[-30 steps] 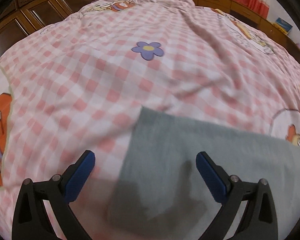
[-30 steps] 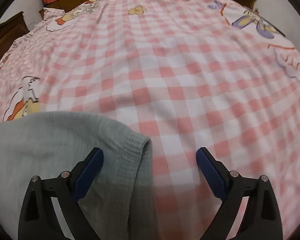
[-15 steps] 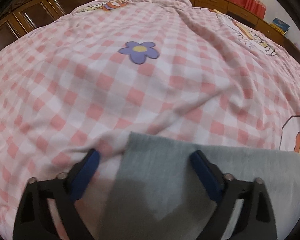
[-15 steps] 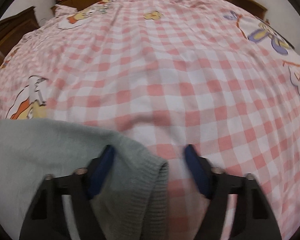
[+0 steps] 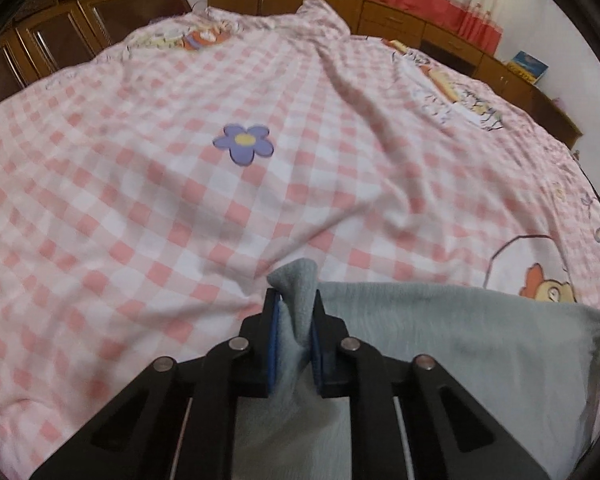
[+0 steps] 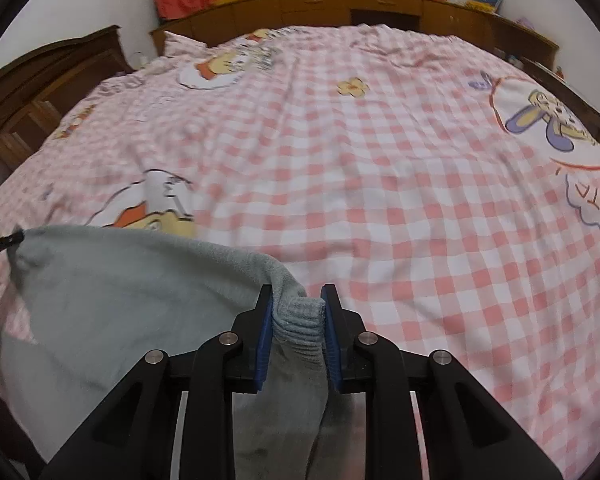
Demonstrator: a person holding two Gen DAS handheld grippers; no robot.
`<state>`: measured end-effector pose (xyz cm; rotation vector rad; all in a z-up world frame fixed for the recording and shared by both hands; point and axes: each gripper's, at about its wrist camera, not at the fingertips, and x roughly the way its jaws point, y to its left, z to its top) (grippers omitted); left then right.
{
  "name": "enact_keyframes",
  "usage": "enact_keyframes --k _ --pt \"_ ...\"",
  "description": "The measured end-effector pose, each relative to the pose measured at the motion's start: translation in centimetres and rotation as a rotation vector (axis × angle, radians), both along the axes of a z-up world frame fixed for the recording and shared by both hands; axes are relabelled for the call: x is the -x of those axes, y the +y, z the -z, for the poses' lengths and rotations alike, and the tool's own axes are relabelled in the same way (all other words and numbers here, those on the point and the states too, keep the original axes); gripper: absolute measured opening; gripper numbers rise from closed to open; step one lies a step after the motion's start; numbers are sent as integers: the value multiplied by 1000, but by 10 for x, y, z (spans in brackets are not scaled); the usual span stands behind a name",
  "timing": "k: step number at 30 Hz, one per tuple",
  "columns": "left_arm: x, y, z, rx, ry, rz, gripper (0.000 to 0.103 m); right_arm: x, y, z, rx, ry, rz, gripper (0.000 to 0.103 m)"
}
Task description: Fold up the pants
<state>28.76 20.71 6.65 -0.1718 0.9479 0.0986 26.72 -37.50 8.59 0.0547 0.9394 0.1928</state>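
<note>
The grey pants [image 5: 440, 344] lie on a pink checked bedspread [image 5: 180, 220]. My left gripper [image 5: 296, 300] is shut on a corner of the grey fabric, which bunches up between the blue pads. My right gripper [image 6: 298, 304] is shut on the ribbed cuff or hem at the other end of the pants [image 6: 120, 300]. The cloth is lifted and stretches between the two grippers. The other gripper's tip shows at the far edge of each view.
The bedspread [image 6: 380, 200] covers a wide bed with cartoon prints and a purple flower [image 5: 244, 144]. Wooden wardrobes [image 5: 60, 40] stand at the left. A low wooden cabinet [image 6: 340, 12] and red curtains run along the back wall.
Both grippers were open above the pants' ends. They came down and closed on the fabric, and both ends are now lifted off the bed.
</note>
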Motion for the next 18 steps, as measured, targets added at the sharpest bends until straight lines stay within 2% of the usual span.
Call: enact_keyframes --k 8,12,18 --pt "41 3 -33 27 -69 13 12 41 -4 -23 -26 -52 -55 22" --pt "71 4 -49 22 -121 50 13 66 -6 -30 -26 -69 -83 22" --pt "123 3 -72 -24 -213 99 12 101 -13 -34 -1 -73 -108 22"
